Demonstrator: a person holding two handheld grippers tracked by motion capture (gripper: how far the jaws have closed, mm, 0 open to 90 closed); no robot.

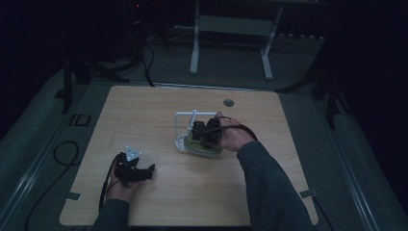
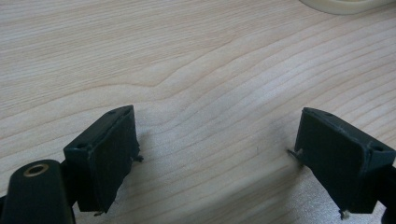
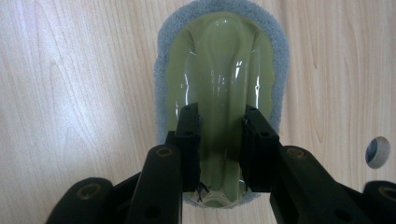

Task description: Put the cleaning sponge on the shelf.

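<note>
An oval scrubber (image 3: 219,60) with a translucent green grip and a grey pad rim fills the middle of the right gripper view, with the wooden table behind it. My right gripper (image 3: 218,114) is shut on the raised ridge of that grip, one jaw on each side. From above, the right gripper (image 1: 201,134) holds the scrubber (image 1: 204,147) at a white wire rack (image 1: 185,118) in the table's middle. My left gripper (image 1: 150,172) rests near the front left of the table. Its jaws (image 2: 217,135) stand wide open over bare wood, holding nothing.
The wooden table (image 1: 144,110) has a round cable hole (image 1: 228,102) at the back, also seen as a hole (image 3: 377,151) in the right gripper view. A cream rim (image 2: 345,4) peeks in at the top of the left gripper view. A white frame (image 1: 231,29) stands on the floor beyond.
</note>
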